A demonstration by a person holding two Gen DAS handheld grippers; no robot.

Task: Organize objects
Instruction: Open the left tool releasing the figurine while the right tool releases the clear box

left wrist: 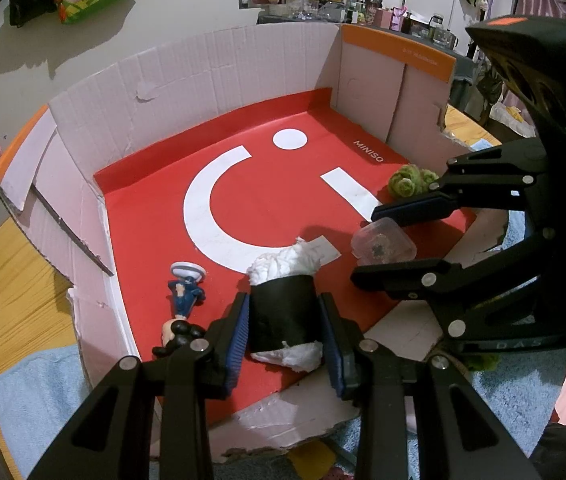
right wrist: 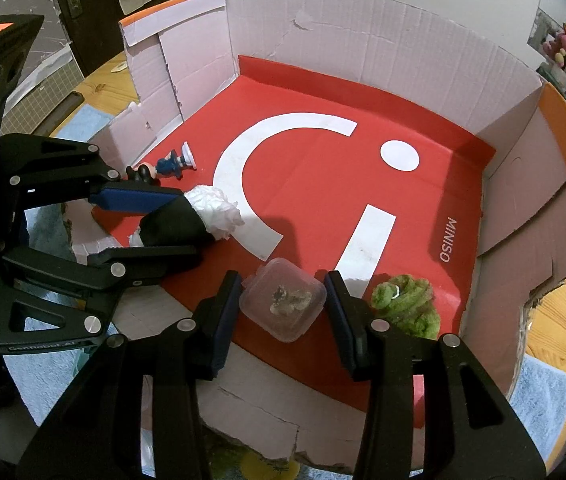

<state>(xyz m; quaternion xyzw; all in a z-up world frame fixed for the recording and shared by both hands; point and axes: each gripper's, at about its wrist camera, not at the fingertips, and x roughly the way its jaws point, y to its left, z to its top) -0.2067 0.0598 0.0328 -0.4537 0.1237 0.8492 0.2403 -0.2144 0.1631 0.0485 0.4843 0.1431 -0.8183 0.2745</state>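
Right wrist: figurine point(right wrist: 167, 165), green yarn point(right wrist: 407, 304) in box point(right wrist: 363, 40)

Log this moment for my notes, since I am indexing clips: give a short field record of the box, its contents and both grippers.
container: open cardboard box with red floor, white smile logo
left gripper: fingers closed on black tube stuffed with white tissue
right gripper: fingers against sides of small clear plastic lidded box
loose, left side: toy figurine in blue, lying down
loose, right side: fuzzy green ball
under box: wooden table, blue towel
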